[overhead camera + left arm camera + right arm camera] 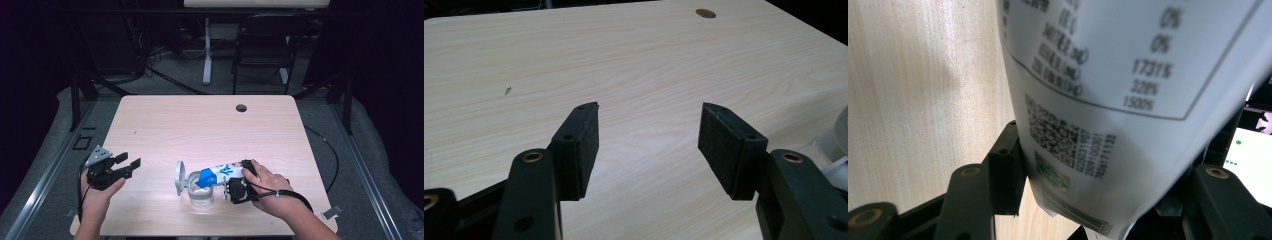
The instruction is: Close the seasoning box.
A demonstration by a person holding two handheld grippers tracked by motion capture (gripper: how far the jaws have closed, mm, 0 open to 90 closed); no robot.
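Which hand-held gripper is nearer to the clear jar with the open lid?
The right. The right hand-held gripper sits just beside the clear jar, holding a white pouch tilted over it. The left hand-held gripper stands open, well apart toward the table's left edge.

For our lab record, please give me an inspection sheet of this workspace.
Surface: light wood table, small dark speck, round hole near the far edge.
Job's things: white-and-blue pouch tilted over an open glass jar; jar lid hinged up.
Clutter: nothing seen.
Grippers: left hand-held gripper open, empty, at the table's left edge; right hand-held gripper clamped on the pouch.
Cables: black cable off the table's right side; more under the far desk.
Surroundings: black chair, white desk leg, dark curtains.
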